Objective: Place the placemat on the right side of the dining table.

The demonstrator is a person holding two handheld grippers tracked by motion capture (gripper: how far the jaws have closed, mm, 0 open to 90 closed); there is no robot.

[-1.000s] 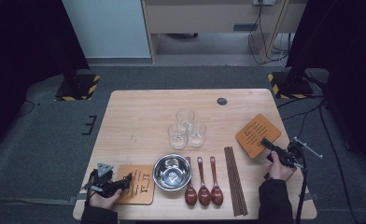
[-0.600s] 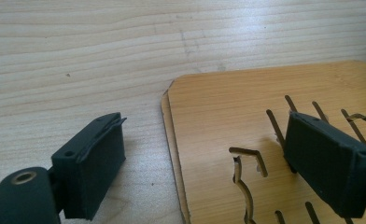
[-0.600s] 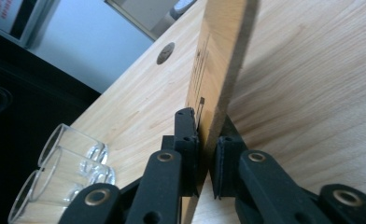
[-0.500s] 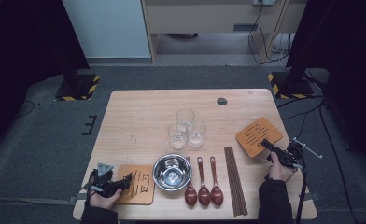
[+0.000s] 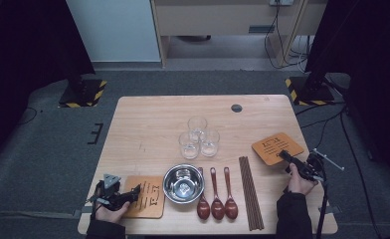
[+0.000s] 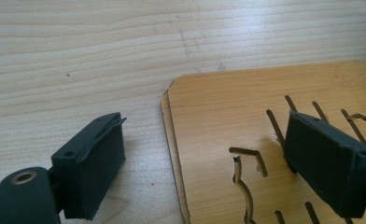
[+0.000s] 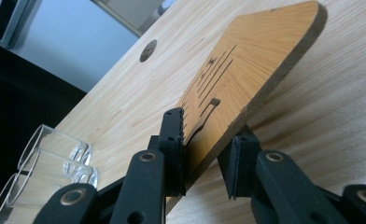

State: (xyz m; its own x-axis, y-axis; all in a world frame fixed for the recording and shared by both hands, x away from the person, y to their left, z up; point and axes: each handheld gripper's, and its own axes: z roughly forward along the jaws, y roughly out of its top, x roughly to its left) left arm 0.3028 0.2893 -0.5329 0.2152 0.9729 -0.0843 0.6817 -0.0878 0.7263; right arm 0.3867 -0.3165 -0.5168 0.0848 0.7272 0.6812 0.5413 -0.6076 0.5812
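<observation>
Now the right gripper (image 5: 284,155) is easing off the wooden mat (image 5: 277,148) at the right of the frame, while the left gripper (image 5: 134,189) sits spread over the other mat (image 5: 148,201) at the lower left.

In the right gripper view the mat (image 7: 246,65) stands between the two black jaws, which have just been opening: one pad looks to lie against its top face, and a gap shows between the other pad and its underside, so the grip is released. From above, that mat lies on the table (image 5: 153,129) near its right edge. In the left gripper view the jaws stand apart, grasping nothing, one over bare table (image 6: 78,70) and one over the slotted mat (image 6: 228,107), which seems to lie on another one. In the middle sit a steel bowl (image 5: 183,183), three spoons (image 5: 216,204), chopsticks (image 5: 250,191) and three glasses (image 5: 199,137).
</observation>
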